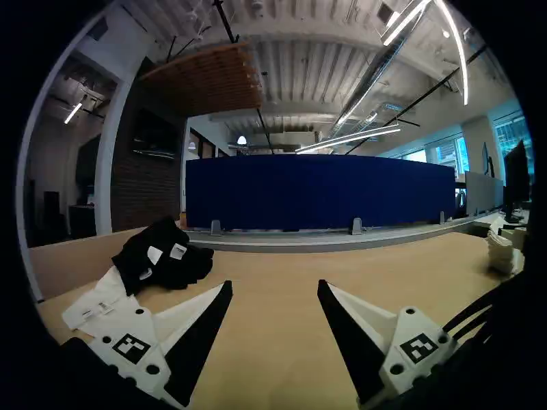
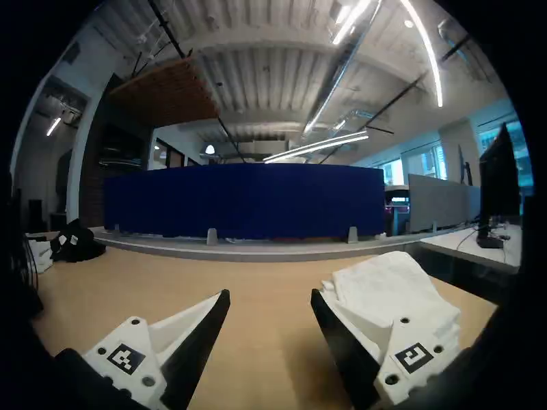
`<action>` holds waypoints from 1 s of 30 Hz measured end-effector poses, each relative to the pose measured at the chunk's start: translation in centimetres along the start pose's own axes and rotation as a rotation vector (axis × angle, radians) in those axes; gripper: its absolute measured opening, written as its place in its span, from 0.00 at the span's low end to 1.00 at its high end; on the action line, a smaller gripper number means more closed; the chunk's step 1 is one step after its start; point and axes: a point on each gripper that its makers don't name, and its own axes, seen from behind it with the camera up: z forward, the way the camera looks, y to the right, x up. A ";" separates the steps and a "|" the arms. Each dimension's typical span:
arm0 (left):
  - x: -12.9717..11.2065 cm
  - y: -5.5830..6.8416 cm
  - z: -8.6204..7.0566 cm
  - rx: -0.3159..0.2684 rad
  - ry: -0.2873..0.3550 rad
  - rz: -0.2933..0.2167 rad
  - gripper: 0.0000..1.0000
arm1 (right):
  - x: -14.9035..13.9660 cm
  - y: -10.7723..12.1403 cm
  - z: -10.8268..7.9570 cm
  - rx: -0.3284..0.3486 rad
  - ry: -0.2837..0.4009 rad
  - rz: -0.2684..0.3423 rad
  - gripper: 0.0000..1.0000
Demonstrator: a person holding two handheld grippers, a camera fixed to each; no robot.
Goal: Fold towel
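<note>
Left claw (image 1: 274, 283): fingers apart, low over the tan surface (image 1: 383, 263).
Right claw (image 2: 270, 294): fingers apart.
White towel stack (image 2: 390, 287): folded, on the surface, just behind the right claw's right-hand finger.
Black cloth (image 1: 163, 260): crumpled, ahead-left of the left claw.

Right gripper view: stack of folded white towels (image 2: 390, 283) on the pale wooden counter (image 2: 273, 273), its near lower side hidden behind one jaw of the right gripper (image 2: 269, 292). Crumpled black cloth bundle (image 2: 75, 244) far left, too small for detail.

Left gripper view: flat white cloth (image 1: 96, 304) partly behind a jaw of the left gripper (image 1: 274, 282). White pile (image 1: 504, 251) cut off at the right edge, kind unclear.
</note>
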 end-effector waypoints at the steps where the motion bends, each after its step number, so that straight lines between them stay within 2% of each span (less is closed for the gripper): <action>1: 0.0 0.0 0.0 0.000 0.000 0.000 0.93 | 0.0 -0.1 0.0 0.001 0.000 -0.001 0.91; 16: 0.0 0.0 0.0 0.000 0.000 0.000 0.92 | -0.1 -0.1 0.2 0.003 -0.001 -0.002 0.91; 21: 0.0 0.0 0.0 0.000 0.000 0.000 0.93 | -0.2 -0.2 0.4 0.003 -0.002 -0.002 1.00; 30: 0.0 0.0 0.0 0.000 0.000 0.000 0.92 | -0.4 -0.1 0.3 0.002 -0.001 -0.003 1.00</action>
